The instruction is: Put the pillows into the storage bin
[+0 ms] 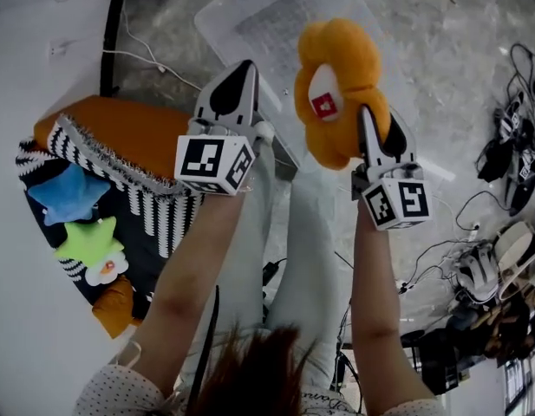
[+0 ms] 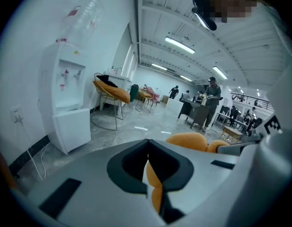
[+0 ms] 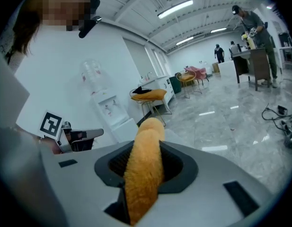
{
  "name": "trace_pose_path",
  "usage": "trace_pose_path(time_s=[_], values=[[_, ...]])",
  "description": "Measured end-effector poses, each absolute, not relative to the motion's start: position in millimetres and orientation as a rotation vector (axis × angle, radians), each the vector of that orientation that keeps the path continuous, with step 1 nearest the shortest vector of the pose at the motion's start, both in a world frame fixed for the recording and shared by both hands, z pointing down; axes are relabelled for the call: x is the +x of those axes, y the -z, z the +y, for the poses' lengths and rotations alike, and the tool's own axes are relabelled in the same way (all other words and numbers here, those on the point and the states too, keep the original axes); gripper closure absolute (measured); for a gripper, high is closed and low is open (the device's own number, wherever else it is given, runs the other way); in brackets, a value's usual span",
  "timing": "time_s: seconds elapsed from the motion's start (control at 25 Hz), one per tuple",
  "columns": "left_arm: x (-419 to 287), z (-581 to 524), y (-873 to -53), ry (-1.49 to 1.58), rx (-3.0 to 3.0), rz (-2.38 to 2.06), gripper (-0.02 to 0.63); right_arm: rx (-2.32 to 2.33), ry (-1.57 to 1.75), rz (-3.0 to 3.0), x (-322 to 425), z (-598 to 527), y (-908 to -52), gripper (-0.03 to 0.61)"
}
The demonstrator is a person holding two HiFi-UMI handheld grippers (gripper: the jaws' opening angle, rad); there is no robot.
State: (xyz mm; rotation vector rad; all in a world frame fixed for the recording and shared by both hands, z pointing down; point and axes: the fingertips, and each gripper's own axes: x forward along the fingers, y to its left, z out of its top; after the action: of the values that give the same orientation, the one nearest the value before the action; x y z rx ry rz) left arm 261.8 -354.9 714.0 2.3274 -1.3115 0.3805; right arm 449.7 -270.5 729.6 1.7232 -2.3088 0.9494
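Note:
My right gripper (image 1: 381, 133) is shut on the lower petal of an orange flower-shaped pillow (image 1: 338, 85), held up in front of me. In the right gripper view the plush edge of that orange pillow (image 3: 145, 169) fills the gap between the jaws of the right gripper (image 3: 143, 157). To its left my left gripper (image 1: 241, 72) is shut and holds nothing. Its closed jaws fill the left gripper view (image 2: 148, 157), with the orange pillow (image 2: 190, 140) behind them. A clear plastic storage bin (image 1: 250, 20) lies on the floor beyond both grippers.
A black-and-white striped basket (image 1: 150, 206) at the left holds a blue star pillow (image 1: 68, 193), a green star pillow (image 1: 92, 243) and an orange cushion (image 1: 128, 128). Cables and gear (image 1: 510, 146) litter the floor at the right. A water dispenser (image 2: 65, 98) stands by the wall.

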Motion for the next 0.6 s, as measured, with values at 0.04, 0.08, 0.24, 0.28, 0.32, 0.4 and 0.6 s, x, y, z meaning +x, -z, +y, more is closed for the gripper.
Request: trace_pose_path(time_s=[0.04, 0.08, 0.24, 0.28, 0.32, 0.4, 0.6], values=[[262, -353, -727, -0.388, 2.31, -1.306, 0.61, 1.702, -0.968, -2.297, 448, -268, -748, 0.451], [262, -352, -737, -0.392, 2.299, -1.301, 0.61, 1.682, -0.984, -2.284, 446, -266, -766, 0.451], [262, -347, -779, -0.4, 2.287, -1.291, 0.61, 1.622, -1.031, -2.24, 442, -259, -834, 0.448], [262, -346, -791, -0.398, 2.277, -1.291, 0.611, 1.61, -1.051, -2.233, 441, -258, -853, 0.448], [262, -344, -803, -0.401, 2.27, -1.29, 0.61, 1.595, -1.074, -2.228, 440, -257, -872, 0.446], [265, -341, -825, -0.418, 2.273, -1.281, 0.61, 1.553, -1.115, -2.22, 437, -256, -909, 0.446], [275, -335, -868, -0.451, 2.285, -1.249, 0.61, 1.387, -1.196, -2.218, 422, -252, -989, 0.442]])
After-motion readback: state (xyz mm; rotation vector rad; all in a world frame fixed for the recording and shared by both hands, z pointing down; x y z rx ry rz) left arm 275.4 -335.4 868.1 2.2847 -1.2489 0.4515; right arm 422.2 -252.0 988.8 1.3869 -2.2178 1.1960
